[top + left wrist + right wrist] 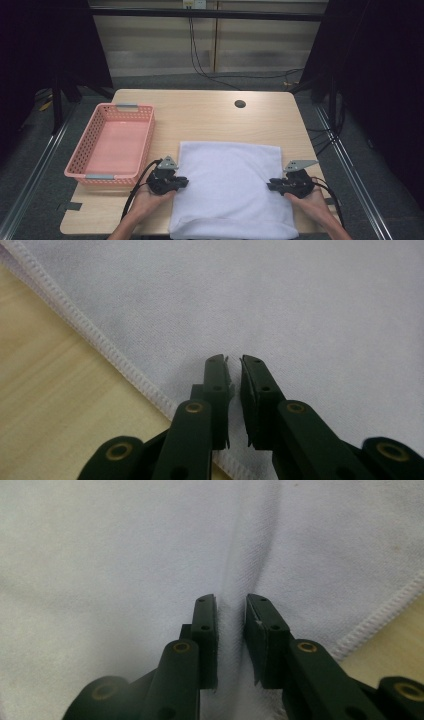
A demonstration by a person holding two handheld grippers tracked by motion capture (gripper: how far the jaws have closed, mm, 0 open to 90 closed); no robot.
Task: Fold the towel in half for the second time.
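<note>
A white towel [231,187] lies spread flat on the near half of the wooden table [210,112], its front edge hanging over the table's near side, with a pink basket [114,145] just beside its left edge. The left gripper [183,182] sits at the towel's left hem, jaws drawn narrow over the cloth; the right gripper [271,184] at the right hem pinches a raised ridge of fabric. The step in hand looks like taking hold of both sides. Next, both grips likely need to be firm before lifting together to fold.

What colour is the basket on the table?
Pink, with grey handles; the basket shows best in the high view.
</note>
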